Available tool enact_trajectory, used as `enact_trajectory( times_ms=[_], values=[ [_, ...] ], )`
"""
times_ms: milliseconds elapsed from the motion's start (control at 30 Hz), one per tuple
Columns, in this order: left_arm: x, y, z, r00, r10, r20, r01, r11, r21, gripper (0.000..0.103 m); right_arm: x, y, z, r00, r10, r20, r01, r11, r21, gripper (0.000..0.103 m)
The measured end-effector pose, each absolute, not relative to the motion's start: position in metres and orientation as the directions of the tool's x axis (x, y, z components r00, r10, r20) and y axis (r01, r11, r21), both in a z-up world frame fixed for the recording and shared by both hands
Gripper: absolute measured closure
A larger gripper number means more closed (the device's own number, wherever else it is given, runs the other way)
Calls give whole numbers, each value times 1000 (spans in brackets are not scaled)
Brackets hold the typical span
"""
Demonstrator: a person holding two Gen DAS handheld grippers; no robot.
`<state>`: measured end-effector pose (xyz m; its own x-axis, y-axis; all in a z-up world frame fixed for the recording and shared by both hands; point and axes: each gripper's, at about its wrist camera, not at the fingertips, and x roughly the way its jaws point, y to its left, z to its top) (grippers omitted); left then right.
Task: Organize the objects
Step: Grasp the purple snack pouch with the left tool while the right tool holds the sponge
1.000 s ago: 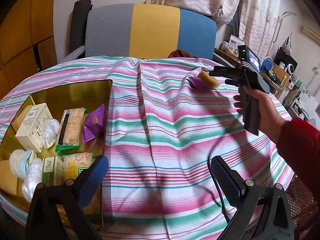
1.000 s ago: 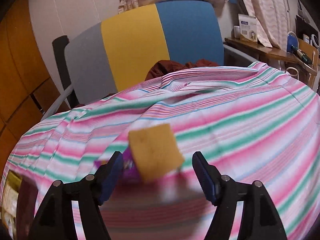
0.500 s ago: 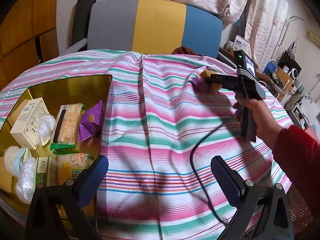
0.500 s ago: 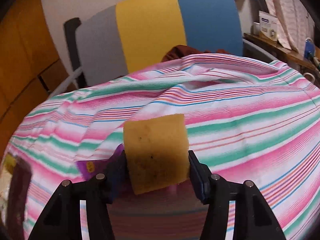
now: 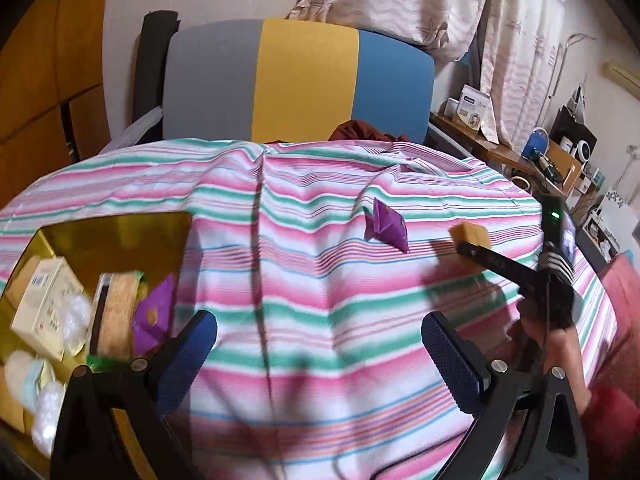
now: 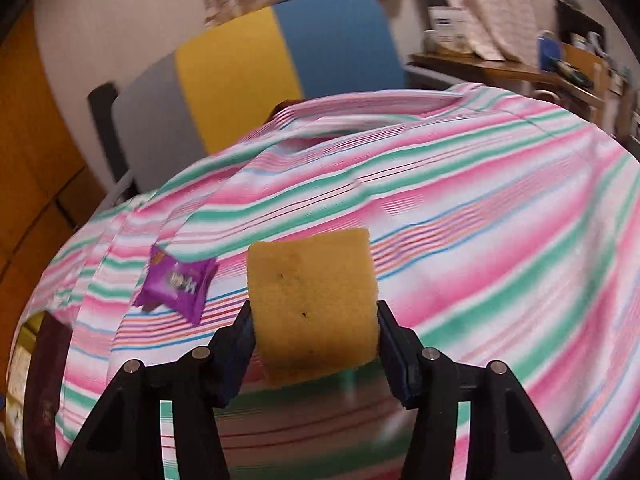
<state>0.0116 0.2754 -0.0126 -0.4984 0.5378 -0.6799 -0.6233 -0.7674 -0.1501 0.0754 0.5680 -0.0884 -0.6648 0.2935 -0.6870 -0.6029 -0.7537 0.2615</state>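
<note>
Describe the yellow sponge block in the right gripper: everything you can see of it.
The yellow sponge is a squarish block of porous foam, mustard-coloured, with a few small dark specks on its face. The right gripper pinches its lower half between both fingers, so it stands upright above the striped cloth, seemingly lifted clear. Its edges look slightly rounded and bulged by the squeeze. A purple packet lies apart, to its left.

White lettering on the purple packet (image 6: 176,286), perhaps a brand, too blurred.

Each black gripper (image 5: 320,364) has blue textured pads, silver screws; the person's sleeve (image 5: 618,296) is red.
</note>
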Motion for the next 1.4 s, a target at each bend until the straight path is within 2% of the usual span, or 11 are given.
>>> enact_trajectory(
  times_ms=[367, 867, 1267, 1400],
  values=[
    [-15, 348, -24, -464, 518, -719, -640, -757, -132, 0, 68, 566, -93, -612, 372, -698, -654, -734, 183, 46],
    [-53, 425, -48, -434, 486, -758, -607, -780, -152, 0, 79, 569, -96, -632, 371, -680, -662, -715, 225, 45],
    [-57, 462, -64, -515, 448, -731, -646, -763, -13, 0, 90, 575, -97, -640, 382, -667, -683, -680, 267, 45],
    [-59, 473, -70, -573, 432, -697, -655, -752, 72, 2, 89, 574, -97, -637, 386, -667, -685, -680, 261, 45]
  ],
)
